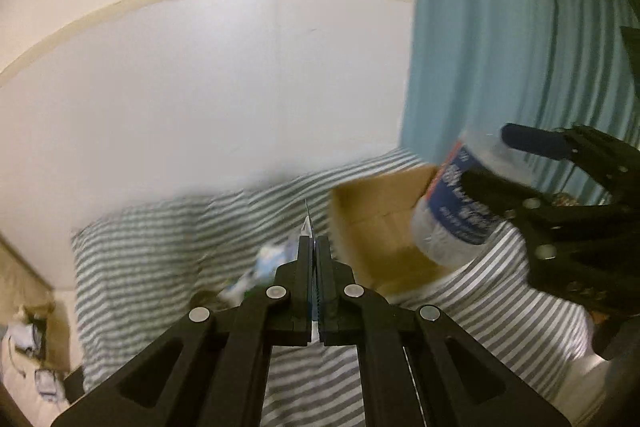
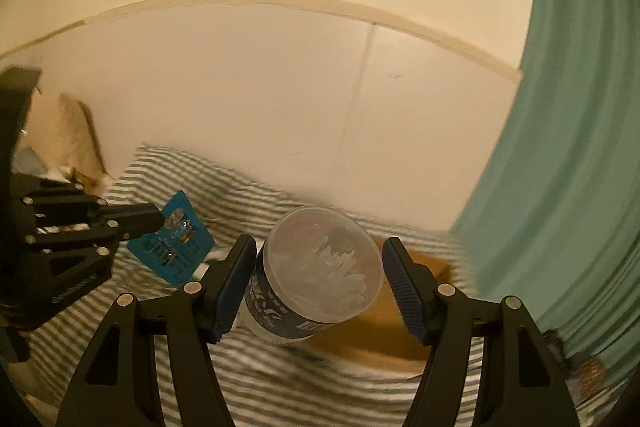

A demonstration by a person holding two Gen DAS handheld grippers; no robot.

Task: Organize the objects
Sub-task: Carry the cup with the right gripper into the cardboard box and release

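Left gripper [image 2: 160, 223]: jaws closed flat on a thin blue card [image 2: 174, 247] of small parts, held clear of the striped bedding [image 1: 132, 267]. In the left wrist view the card is seen edge-on, a sliver standing out past the fingertips; in the right wrist view its face slants, long axis running down and away from the fingers.

Cardboard box [image 1: 384, 211]: open on the bedding, lying right of the left gripper and beneath the right one.

Right gripper [image 2: 320, 287]: jaws at a middling spread, clamped on the sides of a clear plastic tub [image 2: 320, 267] with a blue label. The tub's axis runs roughly along the fingers, translucent lid toward the camera, base tipped down toward the box.

Judgement: the right hand is nearer the box, so the tub would go in first. Frames are blurred; finer contact cannot be confirmed.
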